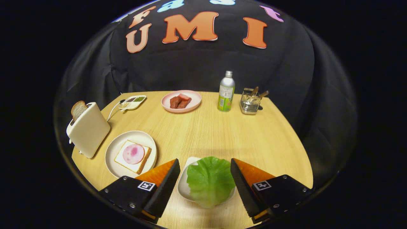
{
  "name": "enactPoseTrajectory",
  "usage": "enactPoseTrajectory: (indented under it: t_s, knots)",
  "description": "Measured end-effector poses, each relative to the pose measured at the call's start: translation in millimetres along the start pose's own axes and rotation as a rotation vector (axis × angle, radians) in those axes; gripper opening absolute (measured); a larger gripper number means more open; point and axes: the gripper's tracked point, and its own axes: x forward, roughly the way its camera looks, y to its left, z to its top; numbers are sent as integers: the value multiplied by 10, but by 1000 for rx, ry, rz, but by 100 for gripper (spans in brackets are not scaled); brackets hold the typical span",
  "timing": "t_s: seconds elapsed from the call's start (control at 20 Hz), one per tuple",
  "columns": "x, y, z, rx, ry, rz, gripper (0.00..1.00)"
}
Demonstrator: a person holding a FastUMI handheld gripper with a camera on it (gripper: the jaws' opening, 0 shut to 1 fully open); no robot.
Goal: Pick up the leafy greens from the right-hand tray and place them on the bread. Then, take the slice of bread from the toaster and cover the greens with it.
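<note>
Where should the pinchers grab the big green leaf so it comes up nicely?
Probably at the lettuce leaf near its raised, crinkled middle, coming straight down from above. It lies flat on its small white tray, overhanging the near rim, so no side edge stands up to pinch. The gripper is open, one finger on each side of the leaf.

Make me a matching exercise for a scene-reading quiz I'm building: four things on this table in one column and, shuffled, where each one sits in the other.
Things:
1. leafy green
2. slice of bread
3. ham slice
4. meat pieces

Places:
A. on the pink plate beside the bottle
B. sticking up out of the white toaster
C. on a small white tray, between the open fingers of the tool
D. on the bread lying on the round white plate

Pairs: 1-C, 2-B, 3-D, 4-A
</note>
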Motion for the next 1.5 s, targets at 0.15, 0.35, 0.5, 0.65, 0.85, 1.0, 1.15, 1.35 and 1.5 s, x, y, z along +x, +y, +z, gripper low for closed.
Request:
enactPoseTrajectory:
  t_s: [0.15,0.35,0.5,0.65,0.85,1.0,1.15,1.35,1.5]
  knots:
    - [134,-2,-163,12,86,-6,95]
    - [272,6,-367,7,162,-25,94]
    - [385,-27,-496,-14,199,-47,94]
    - [458,-51,-561,0,227,-58,93]
    - [530,27,-781,19,308,-33,87]
    - [544,-19,-709,9,278,-42,71]
    - [571,-34,-704,3,260,-40,56]
    - [580,-31,-664,26,241,-24,14]
    - [534,9,-553,60,203,-3,5]
